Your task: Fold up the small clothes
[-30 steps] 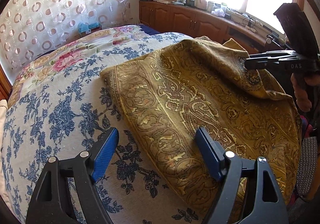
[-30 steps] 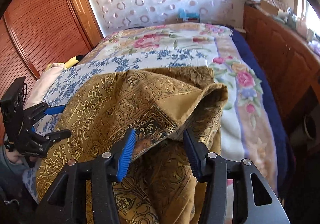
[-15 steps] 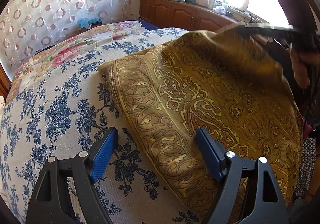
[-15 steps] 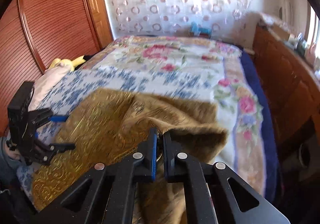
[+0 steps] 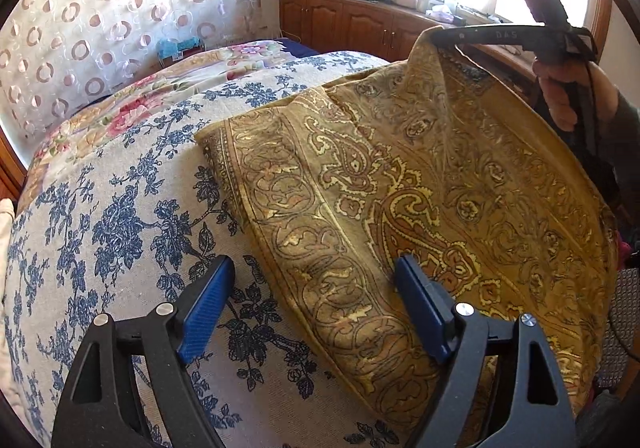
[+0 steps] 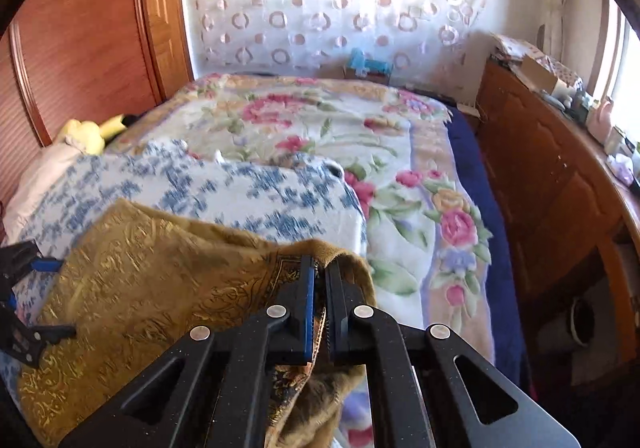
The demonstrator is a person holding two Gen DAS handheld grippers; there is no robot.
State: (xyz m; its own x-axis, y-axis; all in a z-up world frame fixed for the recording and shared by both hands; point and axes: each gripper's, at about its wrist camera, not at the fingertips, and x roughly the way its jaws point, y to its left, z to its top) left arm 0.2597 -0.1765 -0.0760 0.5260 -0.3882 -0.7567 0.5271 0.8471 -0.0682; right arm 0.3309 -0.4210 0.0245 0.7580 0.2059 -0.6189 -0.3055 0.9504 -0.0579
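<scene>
A mustard-gold paisley cloth (image 5: 400, 184) lies spread over the near right part of the bed. My left gripper (image 5: 316, 280) stands open just above the cloth's near left edge, one blue pad (image 5: 208, 308) over the blue-flowered sheet, the other pad (image 5: 420, 308) over the cloth. My right gripper (image 6: 320, 268) is shut on a far corner of the cloth (image 6: 168, 288) and holds it lifted off the bed. In the left wrist view the right gripper (image 5: 436, 36) shows at the upper right, with the cloth hanging from it like a tent.
A blue-flowered sheet (image 5: 120, 208) and a pink-flowered blanket (image 6: 320, 128) cover the bed. Wooden cabinets (image 5: 360, 24) with clutter run under the window on the right. A wooden wardrobe (image 6: 80, 28), a white pillow (image 6: 36, 172) and a yellow soft toy (image 6: 84, 132) sit at the left.
My right gripper closed on the cloth's corner and rose, pulling that corner up off the bed. My left gripper stayed open in place.
</scene>
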